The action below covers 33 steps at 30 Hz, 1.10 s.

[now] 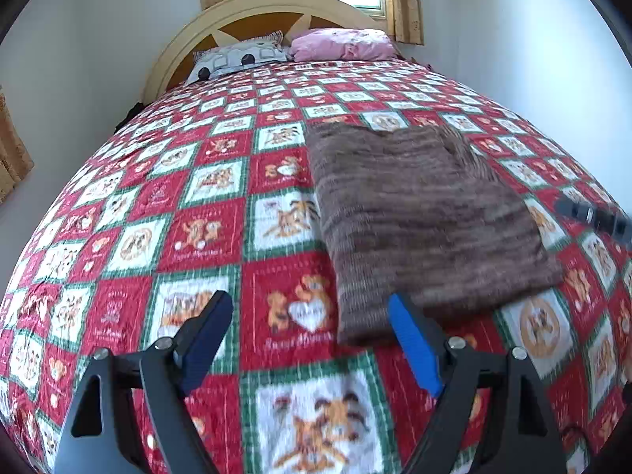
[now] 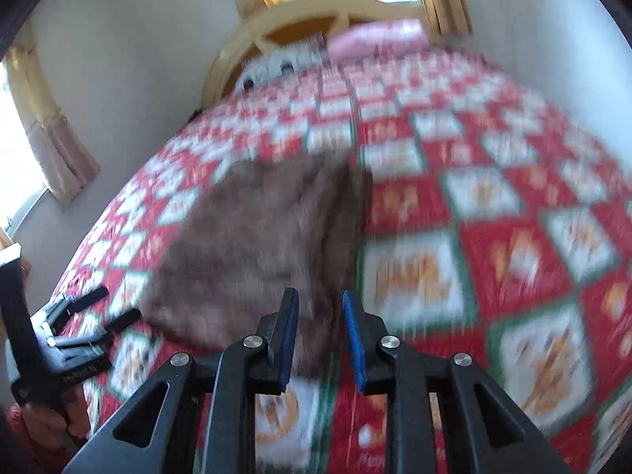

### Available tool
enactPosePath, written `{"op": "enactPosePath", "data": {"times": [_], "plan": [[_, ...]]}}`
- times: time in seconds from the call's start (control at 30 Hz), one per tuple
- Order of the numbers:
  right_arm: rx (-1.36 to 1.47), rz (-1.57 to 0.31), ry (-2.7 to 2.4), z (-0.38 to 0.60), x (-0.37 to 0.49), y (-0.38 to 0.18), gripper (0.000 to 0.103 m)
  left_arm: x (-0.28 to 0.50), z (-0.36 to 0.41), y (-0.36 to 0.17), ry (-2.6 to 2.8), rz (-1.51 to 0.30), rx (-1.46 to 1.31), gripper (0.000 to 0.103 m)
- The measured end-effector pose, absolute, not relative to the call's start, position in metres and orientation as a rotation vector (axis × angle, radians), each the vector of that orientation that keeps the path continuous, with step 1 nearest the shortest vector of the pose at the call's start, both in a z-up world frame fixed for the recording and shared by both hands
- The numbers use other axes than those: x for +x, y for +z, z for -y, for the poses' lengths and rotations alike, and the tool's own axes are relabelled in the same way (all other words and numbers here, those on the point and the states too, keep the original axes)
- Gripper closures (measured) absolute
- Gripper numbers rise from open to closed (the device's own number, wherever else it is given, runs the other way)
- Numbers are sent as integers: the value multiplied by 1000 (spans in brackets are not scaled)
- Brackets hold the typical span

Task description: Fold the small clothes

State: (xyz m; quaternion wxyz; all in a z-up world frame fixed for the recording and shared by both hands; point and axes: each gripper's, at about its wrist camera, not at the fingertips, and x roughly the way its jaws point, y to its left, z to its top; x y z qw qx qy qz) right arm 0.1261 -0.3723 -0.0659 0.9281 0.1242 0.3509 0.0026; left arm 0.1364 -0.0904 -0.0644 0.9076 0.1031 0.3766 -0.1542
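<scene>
A brown striped knit garment (image 1: 418, 213) lies folded flat on the red, white and green quilt (image 1: 197, 197). My left gripper (image 1: 310, 304) is open wide above the quilt, just in front of the garment's near left corner, with nothing between its fingers. Its blue pad (image 1: 414, 347) overlaps that corner in the picture. The right wrist view is blurred. There my right gripper (image 2: 320, 300) hovers at the garment's (image 2: 256, 245) near right corner. Its jaws stand a narrow gap apart, with no cloth pinched. The left gripper (image 2: 118, 304) shows at the left edge of this view.
The bed fills both views. A grey patterned pillow (image 1: 241, 57) and a pink pillow (image 1: 343, 43) lie against the rounded wooden headboard (image 1: 256, 12). A curtained window (image 1: 403, 0) sits behind it. White walls close in on both sides of the bed.
</scene>
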Motion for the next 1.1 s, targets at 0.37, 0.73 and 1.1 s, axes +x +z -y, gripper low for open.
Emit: {"op": "enactPosePath", "data": {"times": [0.37, 0.73, 1.1], "plan": [[155, -841, -149, 366, 224, -126, 48, 180, 123, -74, -269, -772, 288, 19], [457, -749, -125, 404, 160, -113, 33, 181, 125, -80, -293, -777, 282, 12], [741, -707, -102, 454, 156, -101, 32, 232, 85, -60, -439, -908, -83, 12]]}}
